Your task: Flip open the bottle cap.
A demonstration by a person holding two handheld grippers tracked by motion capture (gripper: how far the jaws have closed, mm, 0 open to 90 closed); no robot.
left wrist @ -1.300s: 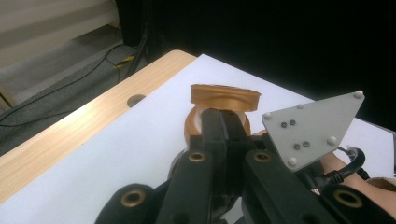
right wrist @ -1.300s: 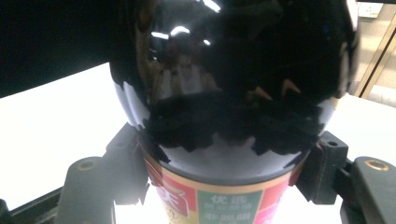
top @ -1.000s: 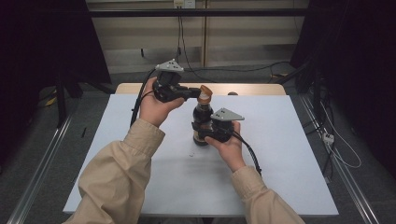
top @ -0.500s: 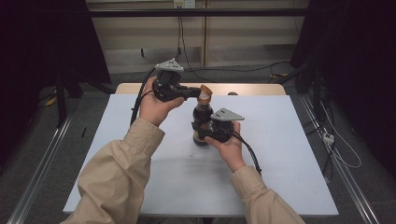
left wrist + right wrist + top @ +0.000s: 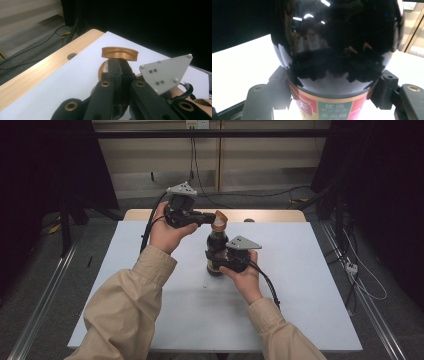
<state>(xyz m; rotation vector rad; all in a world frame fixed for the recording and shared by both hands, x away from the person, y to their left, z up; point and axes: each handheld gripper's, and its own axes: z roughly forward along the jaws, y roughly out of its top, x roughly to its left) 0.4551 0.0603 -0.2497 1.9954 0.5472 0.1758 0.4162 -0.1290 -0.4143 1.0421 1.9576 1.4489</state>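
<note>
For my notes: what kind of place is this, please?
Probably a lab recording station, not a home: a white table ringed by black curtains, loose cables on the floor, and rails beside it.

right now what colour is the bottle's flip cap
Coppery orange; the flip cap shows best in the left gripper view, hinged open.

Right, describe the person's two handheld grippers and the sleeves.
Both grippers, left and right, have black bodies with two black jaws, brass-coloured pivot rings, and a grey three-cornered plate studded with small screws on top. A black cable trails from each. The person wears loose beige long sleeves.
</note>
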